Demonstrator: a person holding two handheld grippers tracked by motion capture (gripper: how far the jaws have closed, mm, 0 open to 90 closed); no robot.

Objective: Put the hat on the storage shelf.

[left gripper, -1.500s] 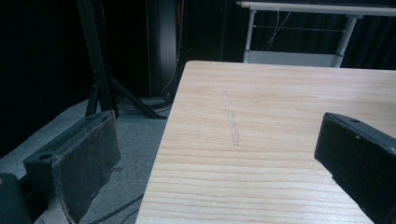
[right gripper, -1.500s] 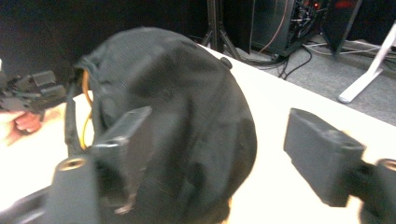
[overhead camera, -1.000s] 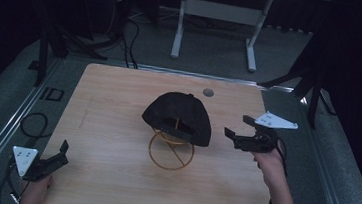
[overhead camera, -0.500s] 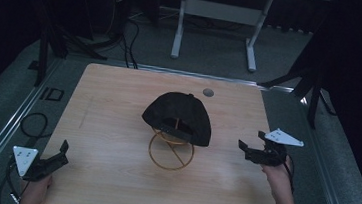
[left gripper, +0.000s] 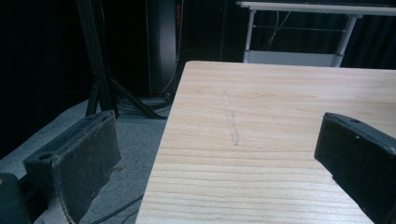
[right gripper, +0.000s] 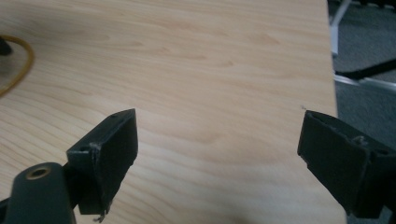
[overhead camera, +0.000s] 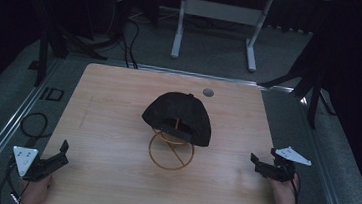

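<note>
Nearest the person, at the bottom corners of the high view, two hand-held grippers sit over the front edge of the light wooden table. The left gripper is at the front left corner, held in the person's left hand, its grey three-cornered plate just outside the table edge. In the left gripper view its jaws stand wide apart — released, with nothing between them but bare wood and a faint grey scuff mark running along the grain. The right gripper is at the front right corner, gripped by the right hand; in the right gripper view its jaws are likewise spread wide and empty, over plain wood near the table's right edge.

Farther in, at the middle of the table, stands one gold wire stand — a ring base with a diagonal bar across it. One black baseball cap rests on top of it, its rear opening and adjuster strap facing the person, the dark crown rounded and full. Both grippers are well apart from it.

Beyond the cap, near the far edge, is one small round grey grommet set in the tabletop. Behind the table, on the grey carpet, are a white desk frame and loose black cables.
</note>
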